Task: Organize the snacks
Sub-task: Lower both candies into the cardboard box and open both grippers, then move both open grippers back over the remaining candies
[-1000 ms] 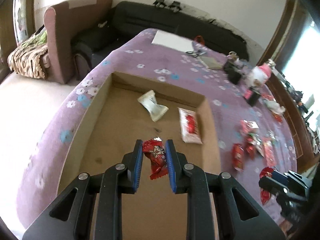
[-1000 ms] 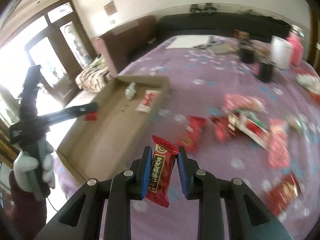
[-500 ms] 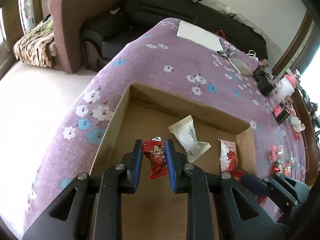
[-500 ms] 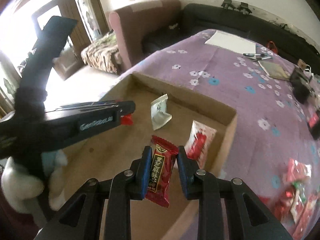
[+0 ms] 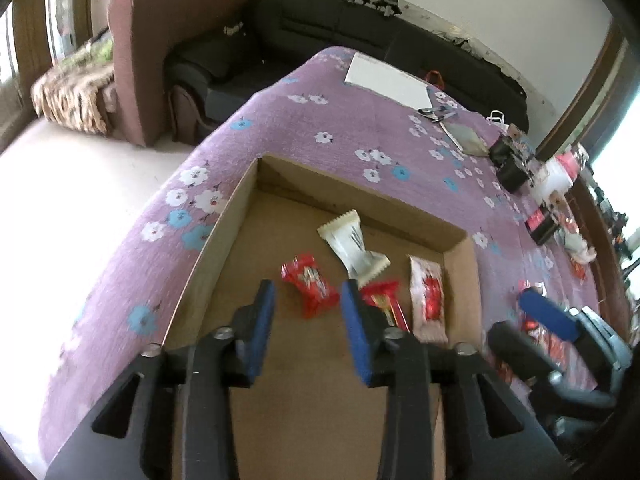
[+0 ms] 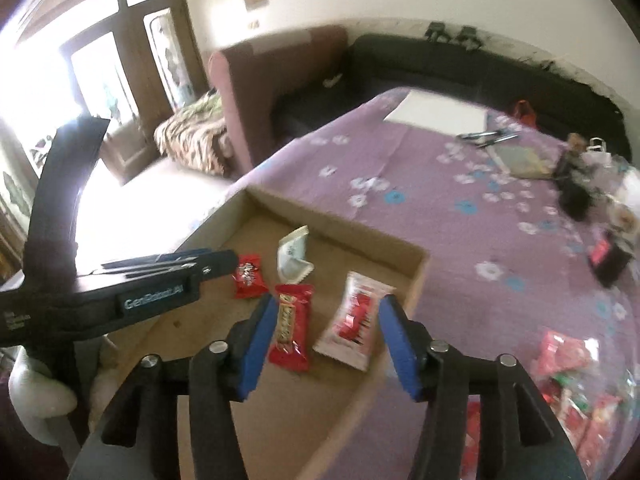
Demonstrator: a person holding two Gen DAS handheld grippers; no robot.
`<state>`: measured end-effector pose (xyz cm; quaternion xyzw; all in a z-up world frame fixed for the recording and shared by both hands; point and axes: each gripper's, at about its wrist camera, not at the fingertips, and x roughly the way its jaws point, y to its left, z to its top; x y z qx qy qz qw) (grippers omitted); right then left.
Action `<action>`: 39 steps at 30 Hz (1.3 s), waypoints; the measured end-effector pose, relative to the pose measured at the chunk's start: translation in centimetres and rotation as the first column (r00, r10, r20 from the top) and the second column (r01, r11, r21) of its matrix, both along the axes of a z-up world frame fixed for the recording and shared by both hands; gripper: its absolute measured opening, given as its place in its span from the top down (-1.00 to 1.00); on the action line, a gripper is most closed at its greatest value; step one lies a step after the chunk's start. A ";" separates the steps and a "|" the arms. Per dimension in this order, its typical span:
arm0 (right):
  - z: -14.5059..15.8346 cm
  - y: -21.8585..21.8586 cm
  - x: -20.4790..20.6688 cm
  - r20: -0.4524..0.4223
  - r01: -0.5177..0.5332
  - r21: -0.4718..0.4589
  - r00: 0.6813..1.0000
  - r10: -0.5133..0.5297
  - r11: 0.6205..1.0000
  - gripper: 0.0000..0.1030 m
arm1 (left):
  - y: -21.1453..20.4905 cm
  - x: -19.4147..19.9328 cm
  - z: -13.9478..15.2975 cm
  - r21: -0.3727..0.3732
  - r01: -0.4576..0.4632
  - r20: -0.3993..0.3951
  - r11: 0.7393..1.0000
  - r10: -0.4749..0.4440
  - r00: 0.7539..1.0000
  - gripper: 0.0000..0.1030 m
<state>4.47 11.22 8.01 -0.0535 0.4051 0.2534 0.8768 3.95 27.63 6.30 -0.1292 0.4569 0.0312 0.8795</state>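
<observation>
**Red wrappers down in the box: drop-off step**

Red candy (image 5: 310, 284) and red bar (image 6: 291, 326) lie on the cardboard box (image 5: 236, 216) floor, beside two earlier packets. Left gripper (image 5: 307, 330) and right gripper (image 6: 324, 346) jaws are opening, gripping nothing. Next, likely: swing back to the loose snacks (image 6: 568, 364) on the purple cloth (image 5: 340, 128).

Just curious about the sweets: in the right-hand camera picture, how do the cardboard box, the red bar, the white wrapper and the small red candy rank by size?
1. cardboard box
2. red bar
3. white wrapper and small red candy: too alike to rank.
</observation>
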 end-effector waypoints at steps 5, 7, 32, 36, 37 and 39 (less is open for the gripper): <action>1.1 -4.6 -2.7 0.019 0.043 0.038 0.999 -0.044 0.998 -0.20 | -3.6 -3.9 2.3 0.092 0.028 0.082 0.995 -0.036 0.996 -0.06; 1.3 -6.5 -3.8 0.019 0.062 0.055 0.998 -0.063 0.997 -0.20 | -5.5 -5.6 3.2 0.112 0.054 0.110 0.992 -0.066 0.992 -0.06; -2.0 -29.4 -10.9 -0.045 0.432 0.138 0.901 -0.430 0.891 -0.37 | -17.4 -13.3 2.3 0.257 0.182 0.103 0.949 -0.215 0.971 -0.14; -2.4 -30.0 -11.0 -0.054 0.445 0.135 0.896 -0.441 0.885 -0.37 | -17.5 -13.4 2.0 0.257 0.189 0.093 0.948 -0.219 0.971 -0.14; -2.5 -30.2 -11.1 -0.056 0.447 0.134 0.895 -0.443 0.884 -0.37 | -17.5 -13.4 1.9 0.257 0.190 0.091 0.948 -0.220 0.971 -0.14; -2.7 -30.2 -11.1 -0.062 0.451 0.133 0.892 -0.447 0.882 -0.37 | -17.6 -13.3 1.8 0.254 0.194 0.085 0.948 -0.222 0.971 -0.14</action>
